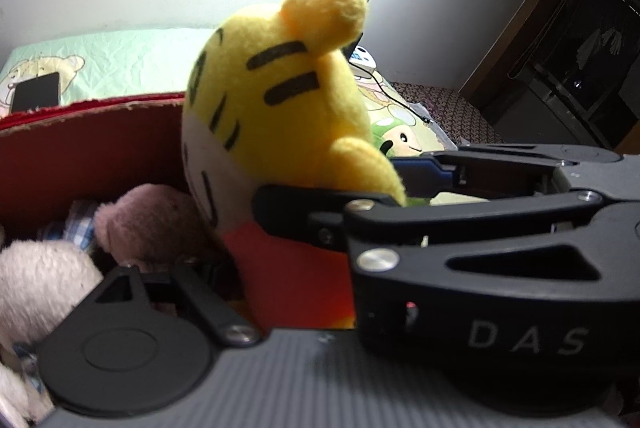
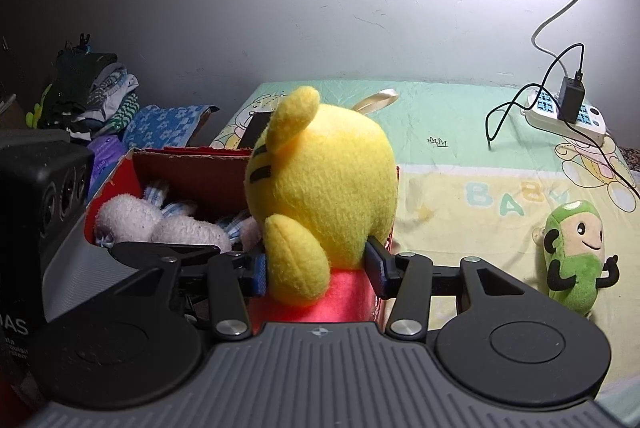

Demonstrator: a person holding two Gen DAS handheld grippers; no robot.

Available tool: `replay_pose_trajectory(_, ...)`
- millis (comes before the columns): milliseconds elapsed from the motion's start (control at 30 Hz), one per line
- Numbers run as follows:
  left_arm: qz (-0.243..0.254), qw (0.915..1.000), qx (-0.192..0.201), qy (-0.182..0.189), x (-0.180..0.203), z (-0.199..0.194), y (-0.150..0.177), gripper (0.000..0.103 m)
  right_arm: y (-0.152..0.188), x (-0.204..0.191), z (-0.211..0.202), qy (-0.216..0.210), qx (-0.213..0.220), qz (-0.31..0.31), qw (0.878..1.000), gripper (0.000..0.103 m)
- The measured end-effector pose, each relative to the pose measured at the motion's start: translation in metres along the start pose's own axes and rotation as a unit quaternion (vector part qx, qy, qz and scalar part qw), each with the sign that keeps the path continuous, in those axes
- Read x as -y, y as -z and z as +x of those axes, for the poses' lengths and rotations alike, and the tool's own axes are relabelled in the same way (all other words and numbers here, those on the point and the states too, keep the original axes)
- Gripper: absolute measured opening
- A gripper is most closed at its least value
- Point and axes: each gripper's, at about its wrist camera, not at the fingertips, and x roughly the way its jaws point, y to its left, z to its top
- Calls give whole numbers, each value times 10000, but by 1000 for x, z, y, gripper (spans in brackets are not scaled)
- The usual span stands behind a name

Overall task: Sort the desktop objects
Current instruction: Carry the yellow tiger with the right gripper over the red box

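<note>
My right gripper [image 2: 318, 270] has its 2 fingers pressed on the yellow tiger plush [image 2: 320, 188], which fills the near right corner of the red box [image 2: 192, 168]. Left of it, the white plush [image 2: 160, 224] and the brown plush [image 1: 152, 220] crowd the box floor. My left gripper [image 1: 224, 264] sits close against the tiger's left side. On the right, the bedsheet [image 2: 460, 180] lies open up to the green plush [image 2: 576, 260]; the power strip [image 2: 568, 116] and its cables block the far right corner.

The right gripper [image 2: 318, 270] is clamping a yellow plush tiger with black stripes [image 2: 320, 196] above a red cardboard box [image 2: 188, 168], while a green plush doll [image 2: 576, 260] is lying on the bed sheet [image 2: 460, 156].
</note>
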Motion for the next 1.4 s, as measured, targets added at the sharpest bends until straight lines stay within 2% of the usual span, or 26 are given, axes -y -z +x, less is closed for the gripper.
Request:
replay_pose_trajectory(300,-93,9999,-86,60,6,-5,8,82,0,0,0,-126,-452,170,9988,49)
replay_pose_trajectory(400,-273,9994,-195,115,0,3,4,86,-3,1,7,-103,-520,163,9985,48)
replay_pose_trajectory(500,-258,9994,-237,74,1,5,3,87,-5,6,13,-234,-619,232,9975,52)
replay_pose_trajectory(633,-54,9998,-208,-18,6,-2,2,88,-2,6,0,-221,-400,247,9986,61)
replay_pose_trajectory(667,-50,9998,-194,-14,5,-4,1,88,-2,5,-3,-135,-322,220,9991,68)
replay_pose_trajectory(733,-69,9999,-131,-1,2,-13,1,88,-2,2,-10,85,-146,90,9998,74)
replay_pose_trajectory(900,-134,9999,93,14,-2,-40,6,88,-3,10,-26,45,183,358,9992,73)
replay_pose_trajectory(933,-136,9998,123,25,-2,-45,7,88,-4,13,-29,-4,274,470,9985,71)
replay_pose_trajectory(1000,-112,9997,192,31,-2,-54,11,88,-8,16,-34,-107,459,690,9965,60)
replay_pose_trajectory(1067,-53,9997,244,75,0,-60,14,88,-10,18,-36,-268,569,824,9946,38)
replay_pose_trajectory(1133,-42,9997,210,99,2,-58,14,88,-12,17,-34,-395,577,878,9937,31)
replay_pose_trajectory(1267,-51,9997,51,213,8,-47,18,85,-9,8,-26,-221,518,621,9965,27)
replay_pose_trajectory(1400,226,9997,-3,62,19,-37,22,87,-5,8,-18,-112,352,448,9983,26)
